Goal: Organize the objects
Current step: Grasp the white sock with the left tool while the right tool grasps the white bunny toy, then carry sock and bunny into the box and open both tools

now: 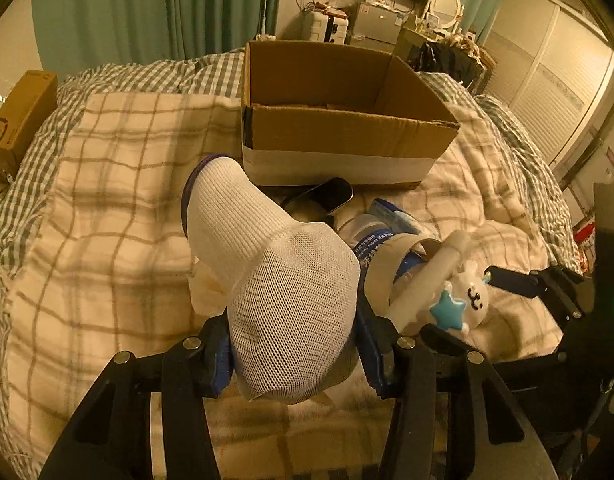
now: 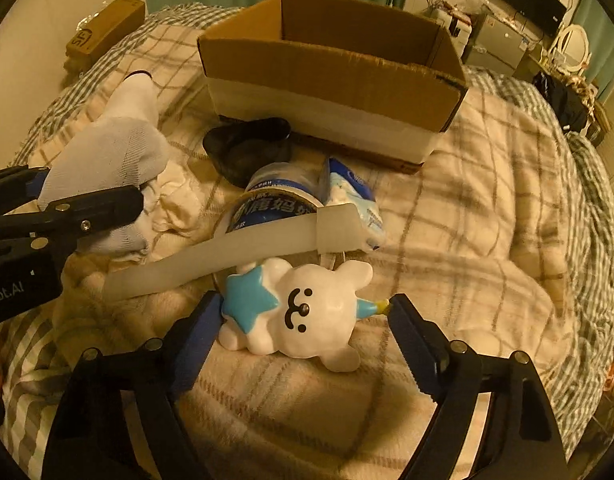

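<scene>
White mesh knit fills the middle of your left wrist view: a sock (image 1: 283,280), ribbed at the cuff with a dark blue edge, is clamped at its toe end between the blue pads of your left gripper (image 1: 295,360), with its cuff pointing toward 11 o'clock. Your right gripper (image 2: 303,320) stands wide, its serrated blue fingers (image 2: 195,344) either side of a smooth, glossy white toy (image 2: 307,320). The toy is rounded, with stubby limbs, a drawn black face and a blue star at 9 o'clock on its body. Its left side touches or nearly touches the left finger; a small blue and yellow tip at its 3 o'clock side meets the right finger.

Just past the toy, at 12 o'clock in the right wrist view, lies a flat, matte white strap (image 2: 235,248). Behind it sit a roll of tape (image 2: 267,204) with blue printing, a soft blue and white packet (image 2: 351,196), and a dark, shiny curved object (image 2: 247,148) that you cannot identify from here. A crumpled white cloth (image 2: 175,204) lies at 10 o'clock.

An open brown cardboard box (image 2: 331,72), with a white band round its base, stands at 12 o'clock, close behind the pile. Everything rests on a soft cream checked blanket (image 2: 467,220) over a grey gingham quilt (image 2: 595,208). A second, closed carton (image 2: 107,28) sits at 10 o'clock by the wall.
</scene>
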Demonstrator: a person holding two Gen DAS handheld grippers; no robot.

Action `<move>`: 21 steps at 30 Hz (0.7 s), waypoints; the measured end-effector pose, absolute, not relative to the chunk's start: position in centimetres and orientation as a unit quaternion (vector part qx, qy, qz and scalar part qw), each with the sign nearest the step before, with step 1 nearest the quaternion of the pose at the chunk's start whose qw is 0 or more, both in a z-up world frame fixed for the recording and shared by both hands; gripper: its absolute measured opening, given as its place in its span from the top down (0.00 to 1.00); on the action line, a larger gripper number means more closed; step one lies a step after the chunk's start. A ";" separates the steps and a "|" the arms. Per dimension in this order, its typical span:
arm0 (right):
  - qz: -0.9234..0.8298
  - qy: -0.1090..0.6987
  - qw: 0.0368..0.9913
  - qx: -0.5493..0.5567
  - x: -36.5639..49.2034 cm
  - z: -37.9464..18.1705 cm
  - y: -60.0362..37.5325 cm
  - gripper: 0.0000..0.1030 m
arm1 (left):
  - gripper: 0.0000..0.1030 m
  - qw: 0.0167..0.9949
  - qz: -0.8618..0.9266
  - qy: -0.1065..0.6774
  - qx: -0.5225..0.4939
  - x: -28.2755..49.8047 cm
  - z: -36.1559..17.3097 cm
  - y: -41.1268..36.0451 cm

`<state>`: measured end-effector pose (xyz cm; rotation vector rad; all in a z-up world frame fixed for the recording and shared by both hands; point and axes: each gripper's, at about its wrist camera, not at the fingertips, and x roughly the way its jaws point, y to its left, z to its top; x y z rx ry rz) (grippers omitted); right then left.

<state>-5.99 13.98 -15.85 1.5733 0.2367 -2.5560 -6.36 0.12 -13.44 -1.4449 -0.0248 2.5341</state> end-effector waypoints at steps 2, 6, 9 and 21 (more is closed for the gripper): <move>-0.851 0.079 0.062 0.515 -5.5 -15.0 14.1 0.20 | 0.49 0.112 0.866 -0.005 -0.486 -5.7 -12.7 0.2; -0.864 0.053 0.063 0.497 -4.2 -12.5 15.0 0.20 | 0.49 0.116 0.873 -0.002 -0.474 -4.5 -11.3 0.4; -0.870 0.046 0.062 0.488 -3.4 -11.2 15.3 0.20 | 0.49 0.122 0.878 -0.002 -0.462 -3.5 -10.1 0.6; -0.911 0.041 0.045 0.409 -2.2 -3.3 16.9 0.20 | 0.49 0.143 0.899 0.000 -0.415 -4.1 -4.3 1.7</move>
